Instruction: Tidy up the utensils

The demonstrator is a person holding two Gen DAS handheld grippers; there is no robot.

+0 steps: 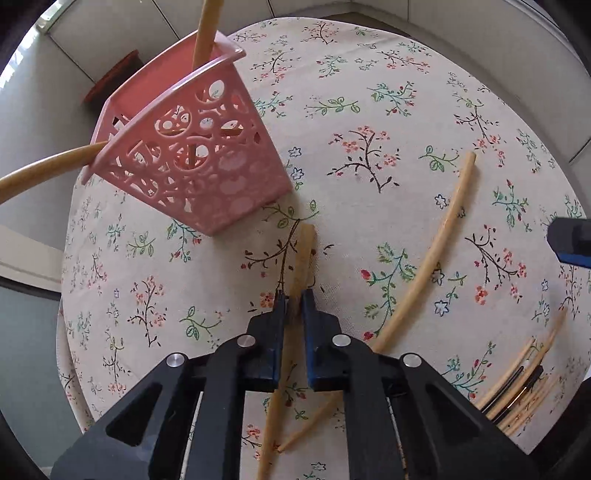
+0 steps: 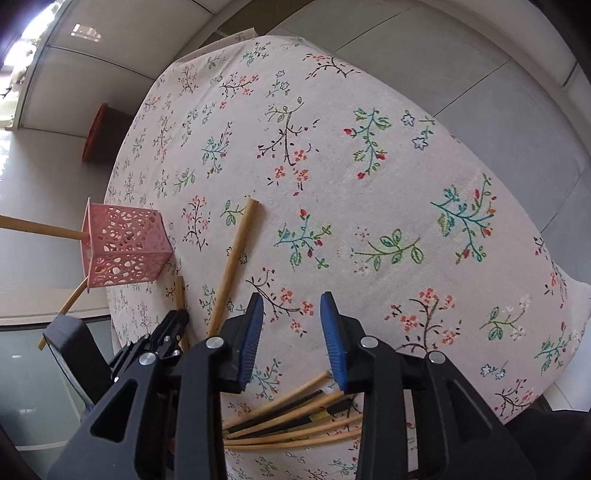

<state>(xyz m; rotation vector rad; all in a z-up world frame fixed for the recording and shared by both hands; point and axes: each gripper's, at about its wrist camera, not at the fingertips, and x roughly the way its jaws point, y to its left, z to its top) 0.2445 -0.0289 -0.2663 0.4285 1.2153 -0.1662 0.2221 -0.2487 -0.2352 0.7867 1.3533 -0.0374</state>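
My left gripper is shut on a wooden utensil handle lying on the floral tablecloth, just in front of the pink perforated basket. The basket holds two wooden handles that stick out of its top. Another long wooden utensil lies to the right. My right gripper is open and empty above a pile of wooden and dark chopsticks. In the right wrist view the basket is at the left, with the long utensil and the left gripper near it.
A thin wooden stick lies under my left gripper. The chopstick pile sits near the table's right edge. A round red-brown stool stands on the floor beyond the table. The table edge drops off at the left.
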